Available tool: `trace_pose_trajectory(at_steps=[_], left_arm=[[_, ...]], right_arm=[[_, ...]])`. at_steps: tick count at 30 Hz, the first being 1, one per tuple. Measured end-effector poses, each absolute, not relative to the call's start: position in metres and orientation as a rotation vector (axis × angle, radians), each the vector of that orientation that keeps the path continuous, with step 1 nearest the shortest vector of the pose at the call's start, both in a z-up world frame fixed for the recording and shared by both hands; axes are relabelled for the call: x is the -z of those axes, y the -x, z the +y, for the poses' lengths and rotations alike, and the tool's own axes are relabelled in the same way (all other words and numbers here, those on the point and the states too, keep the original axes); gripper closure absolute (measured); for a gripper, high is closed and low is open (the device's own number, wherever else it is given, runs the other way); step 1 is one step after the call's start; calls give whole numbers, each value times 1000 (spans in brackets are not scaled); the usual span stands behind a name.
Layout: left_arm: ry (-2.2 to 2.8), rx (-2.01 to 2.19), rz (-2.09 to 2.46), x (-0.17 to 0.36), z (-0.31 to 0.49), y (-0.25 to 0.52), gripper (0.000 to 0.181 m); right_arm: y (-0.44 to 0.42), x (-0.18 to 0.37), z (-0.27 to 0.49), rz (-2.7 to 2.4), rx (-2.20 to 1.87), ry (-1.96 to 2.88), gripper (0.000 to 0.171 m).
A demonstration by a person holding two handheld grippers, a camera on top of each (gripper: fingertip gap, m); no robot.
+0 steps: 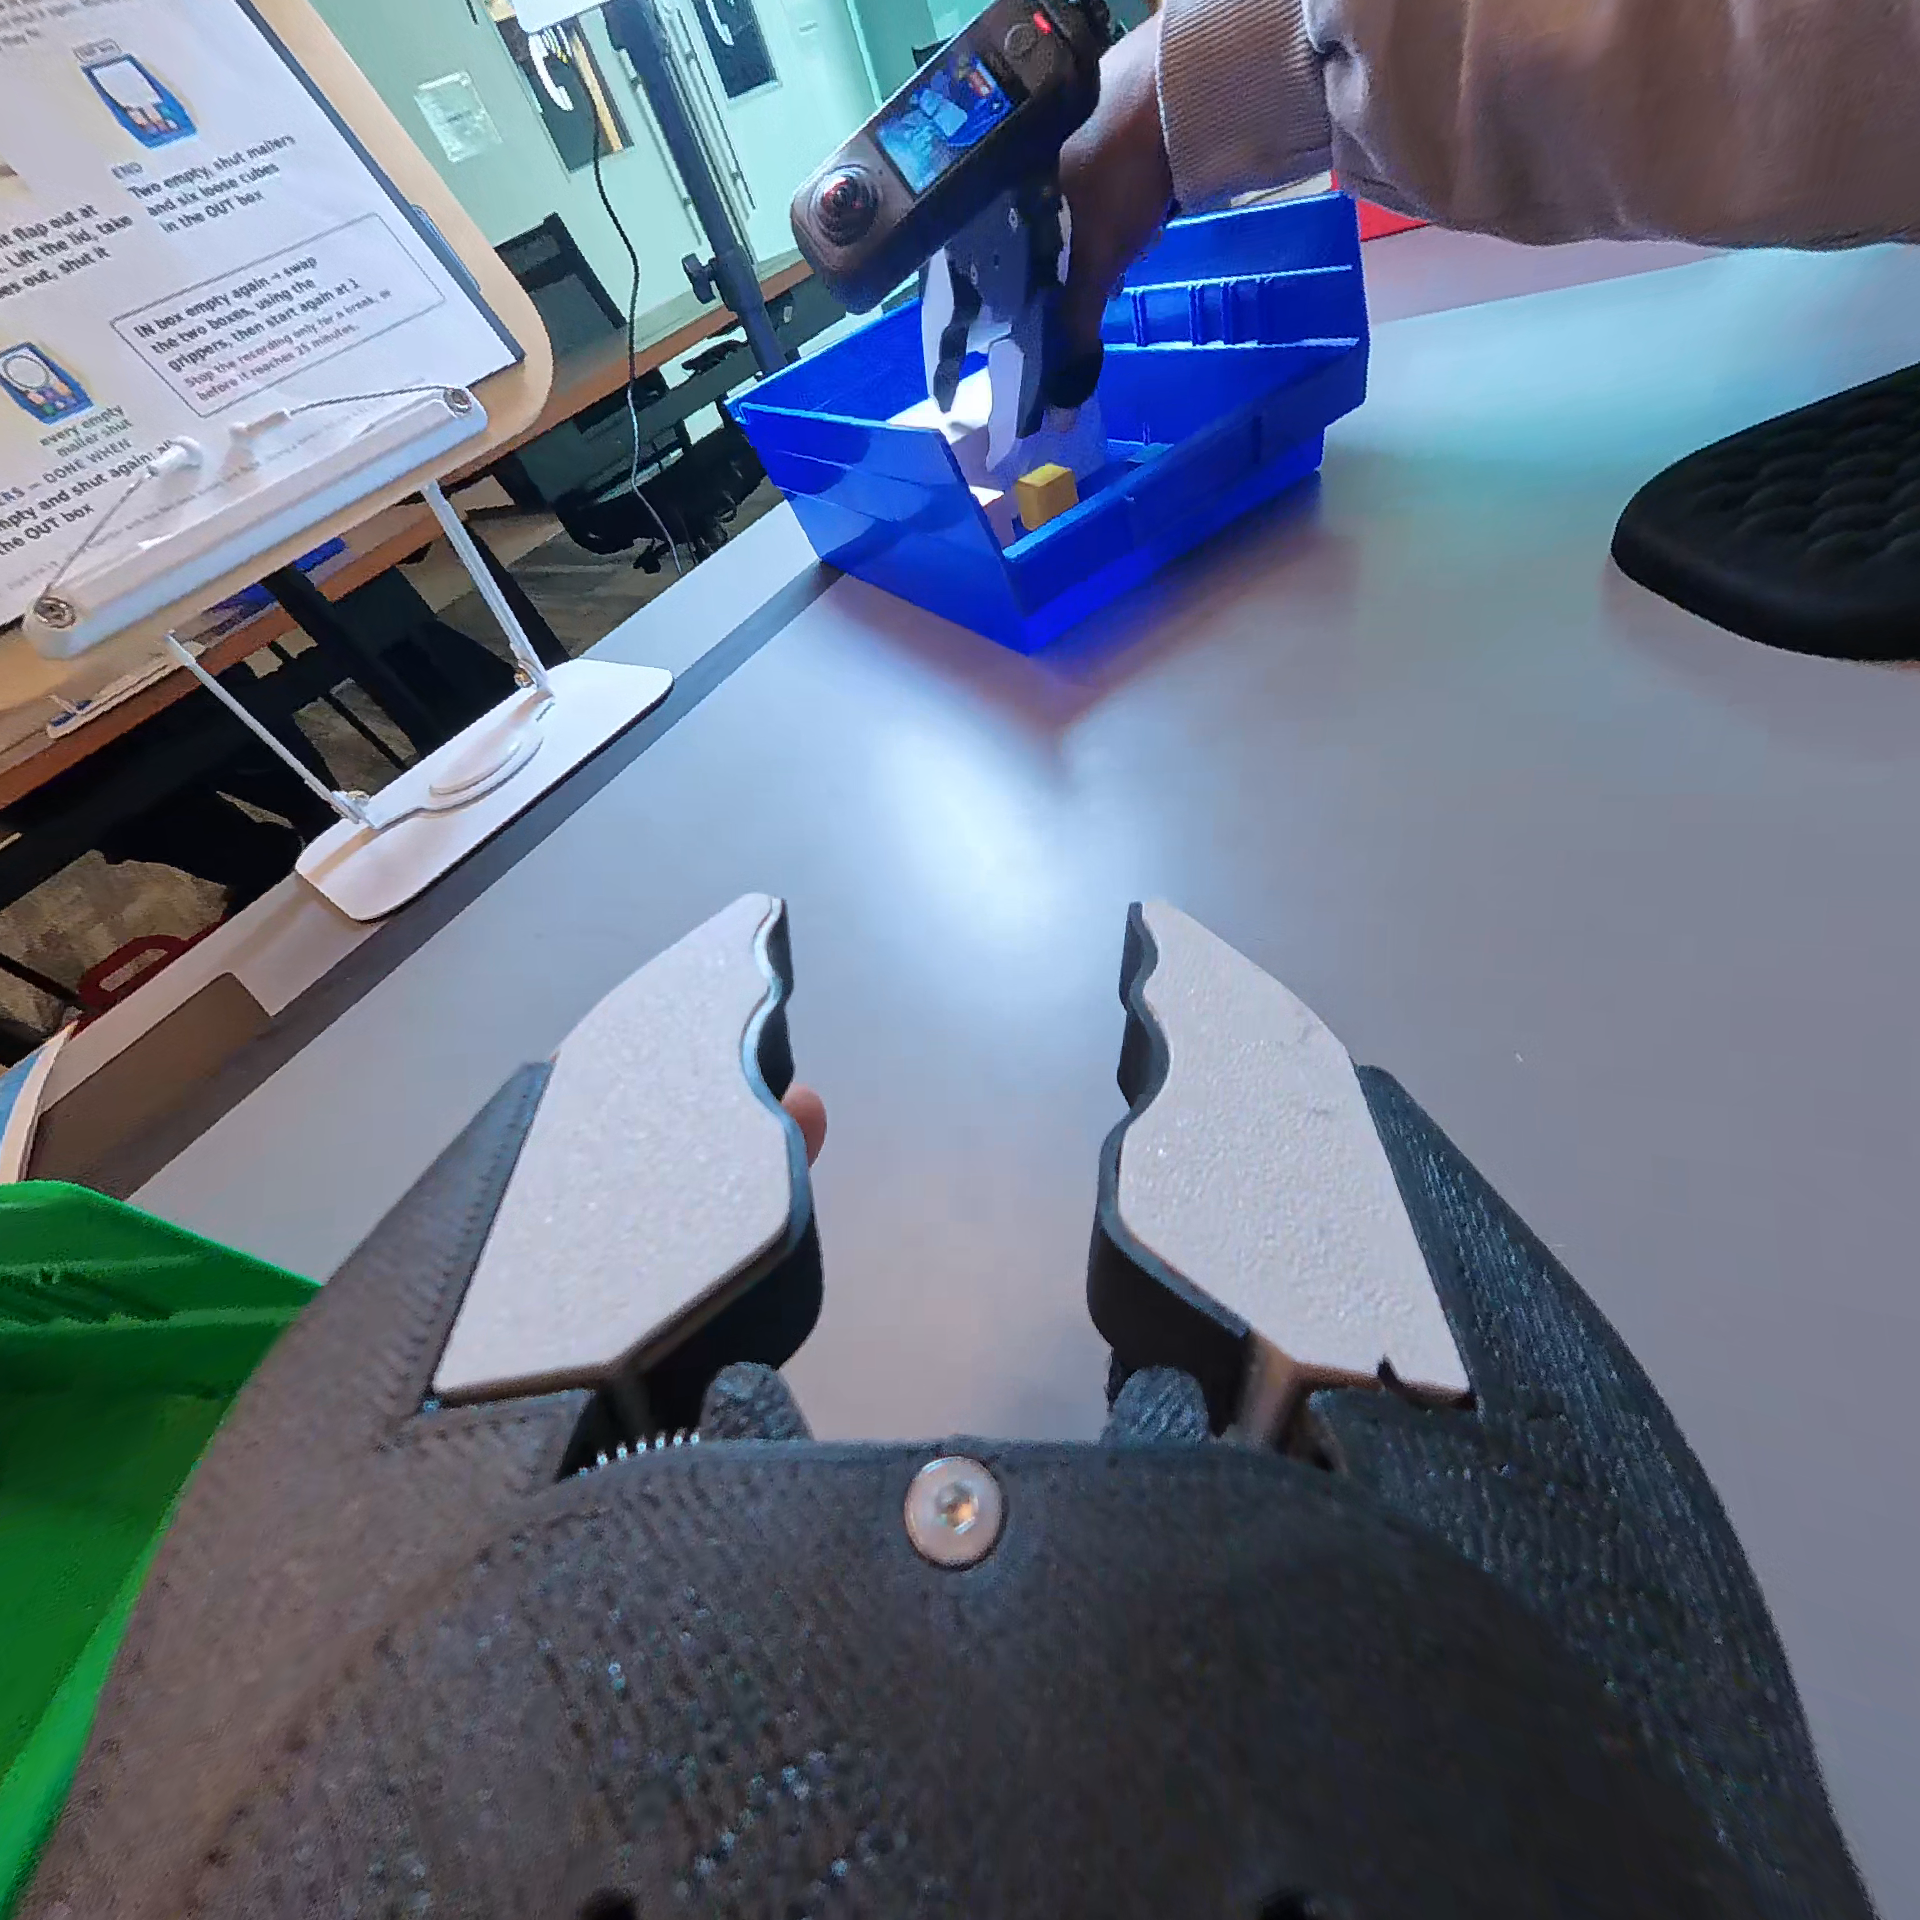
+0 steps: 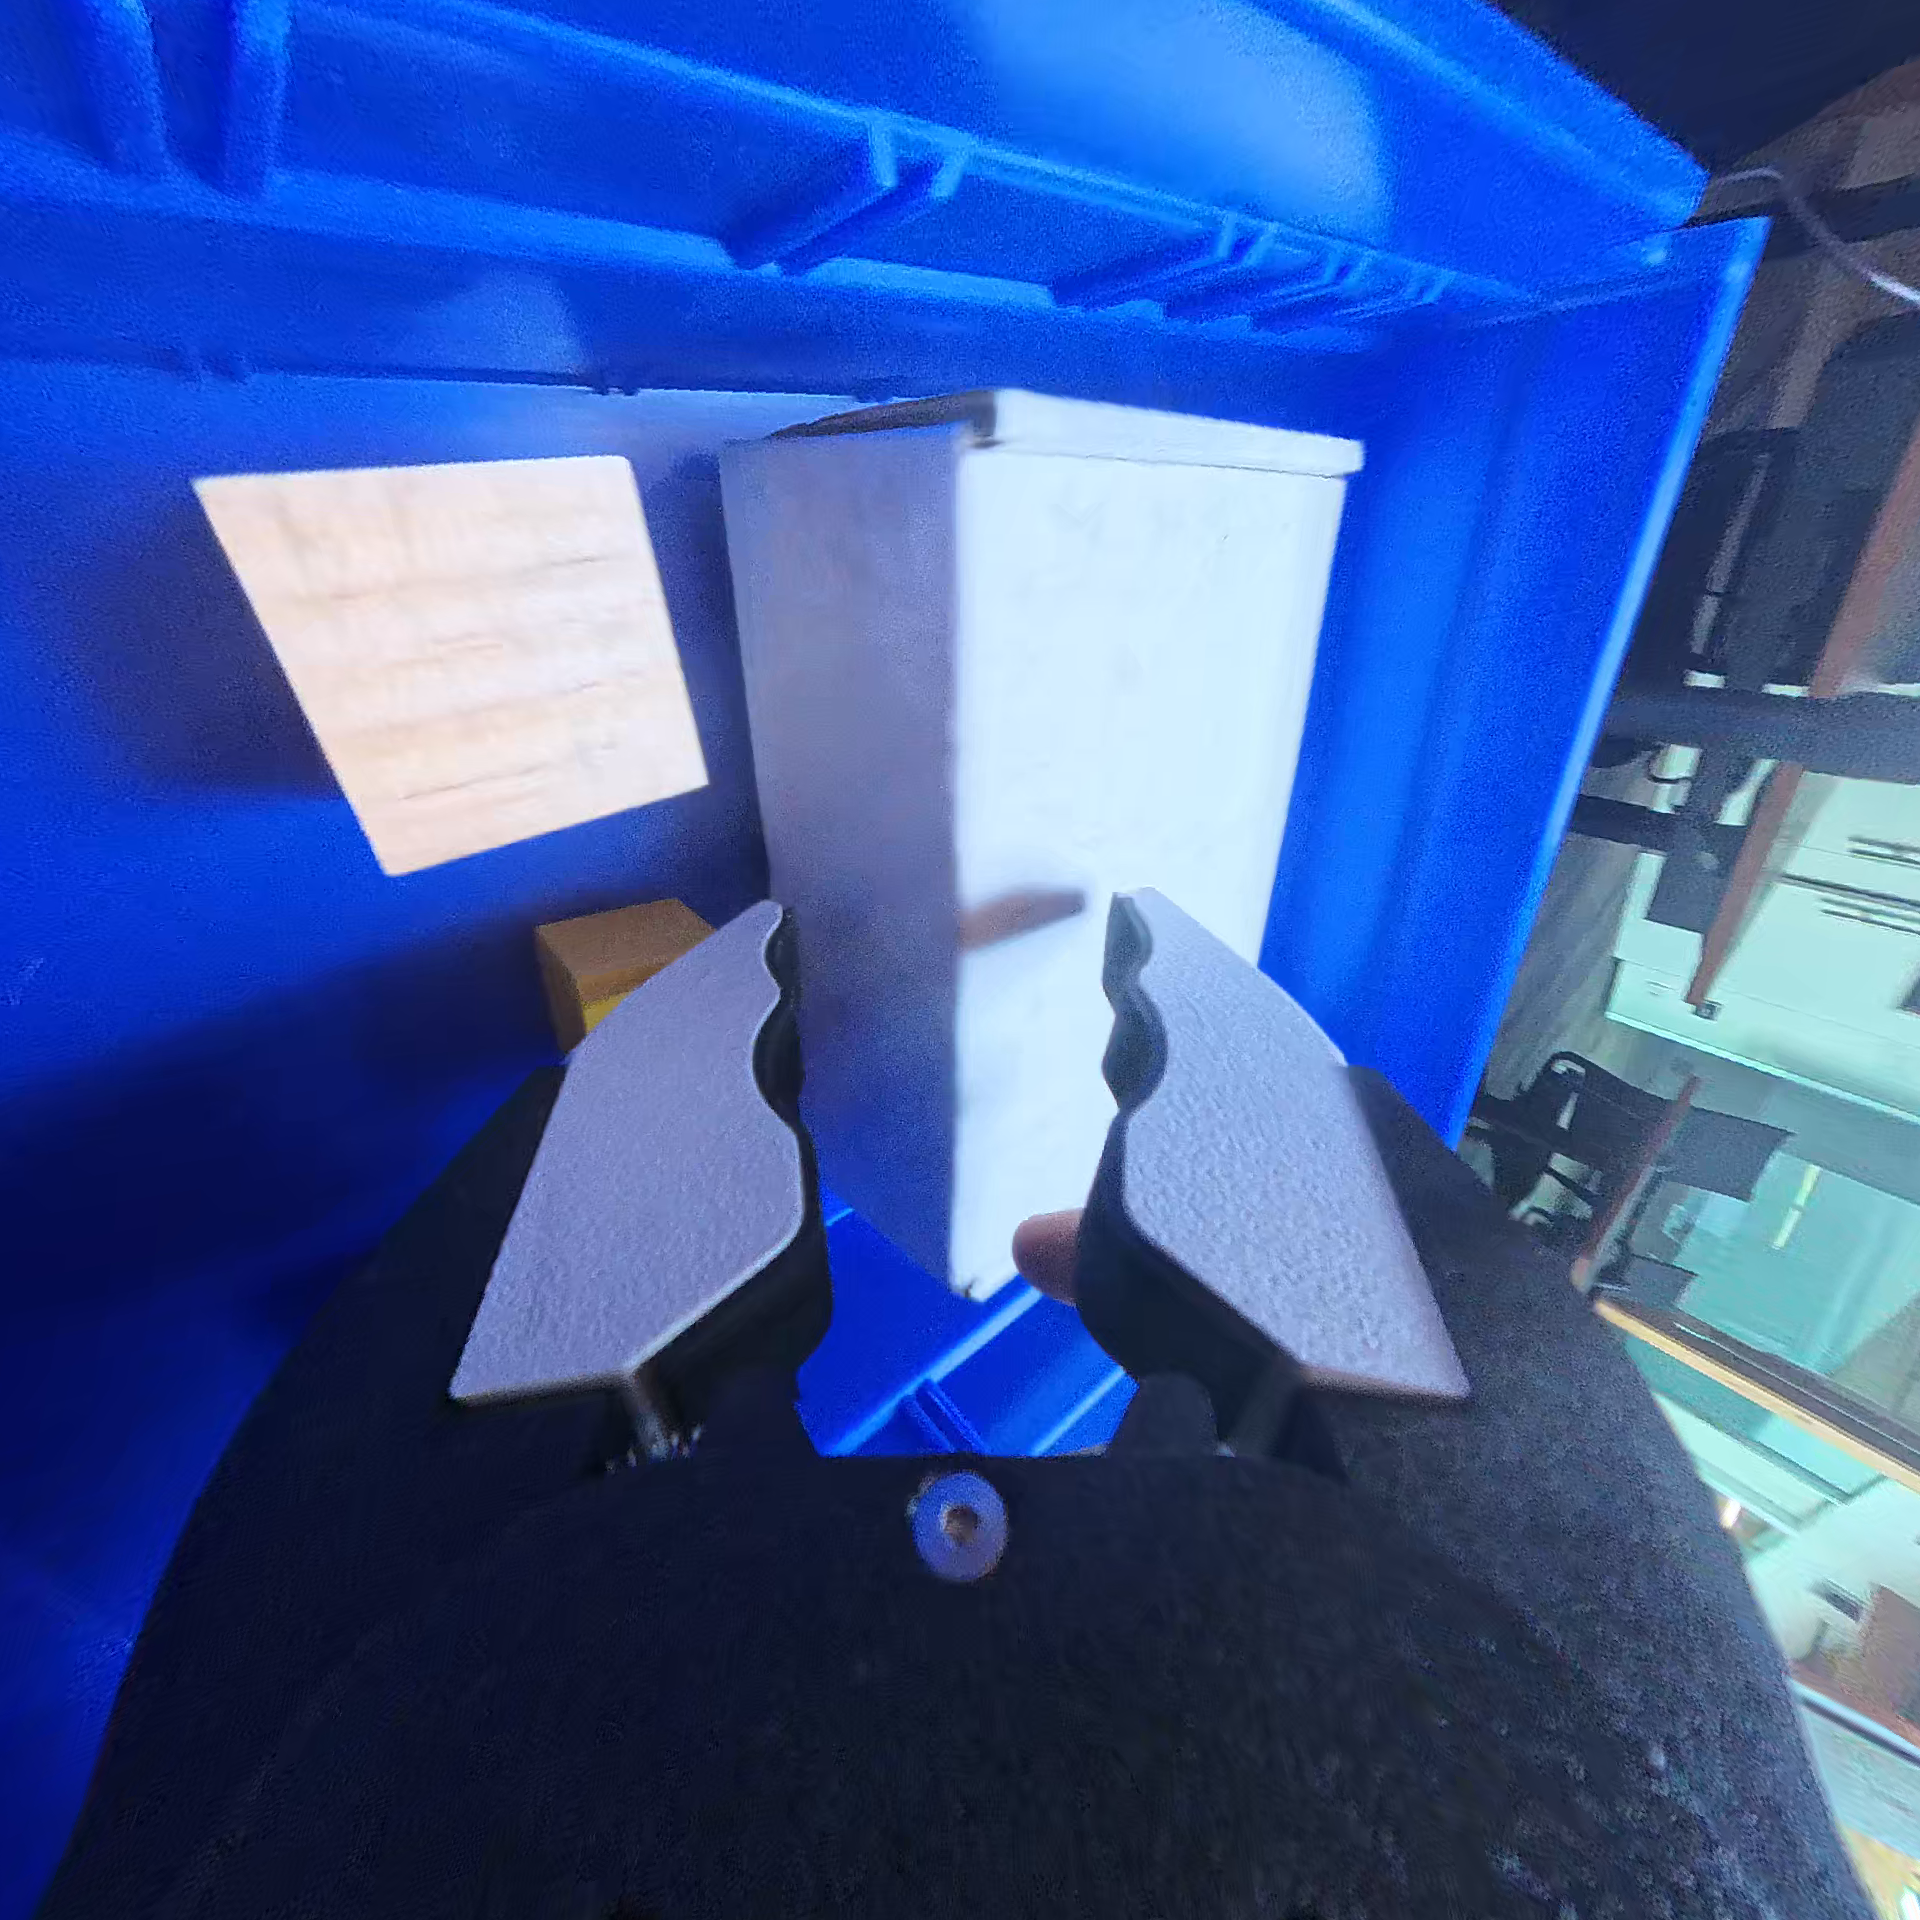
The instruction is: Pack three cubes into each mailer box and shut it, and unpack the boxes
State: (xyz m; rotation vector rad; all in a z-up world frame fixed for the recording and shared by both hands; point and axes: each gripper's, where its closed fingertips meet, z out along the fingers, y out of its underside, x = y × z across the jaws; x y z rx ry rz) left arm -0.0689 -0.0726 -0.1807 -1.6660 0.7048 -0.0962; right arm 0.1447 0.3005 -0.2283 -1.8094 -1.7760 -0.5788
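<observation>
Left gripper [image 1: 956,997] idle over bare table [image 1: 1351,935], jaws apart, nothing between them; blue bin [image 1: 1039,582] lies well ahead of it. Right gripper [image 2: 945,997] is far nearer: inside the bin, jaws spread, empty, straddling the near corner of the white mailer [image 2: 1091,727]. Mailer's long axis runs straight ahead from the tips. Yellow cube [image 2: 613,951] just left of the left finger; wood cube [image 2: 457,655] farther left-ahead. Grasp looks imminent, contact unclear.
</observation>
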Motion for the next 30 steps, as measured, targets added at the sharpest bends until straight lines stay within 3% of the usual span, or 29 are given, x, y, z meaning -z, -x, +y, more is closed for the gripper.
trace_pose_trajectory(at_steps=[9, 15, 21, 26, 30], left_arm=[[1669, 83, 686, 179, -71, 74, 123], [1688, 56, 590, 166, -64, 102, 124], [1758, -207, 466, 119, -53, 201, 124], [2004, -340, 444, 104, -30, 311, 121], [2330, -368, 502, 137, -8, 387, 107]], right_arm=[[-146, 226, 323, -1683, 678, 1767, 130], [-113, 178, 274, -1468, 410, 1680, 122], [-78, 124, 146, -1295, -204, 1510, 125], [-72, 145, 51, -1371, -503, 1508, 124], [-63, 156, 20, -1379, -622, 1479, 124]])
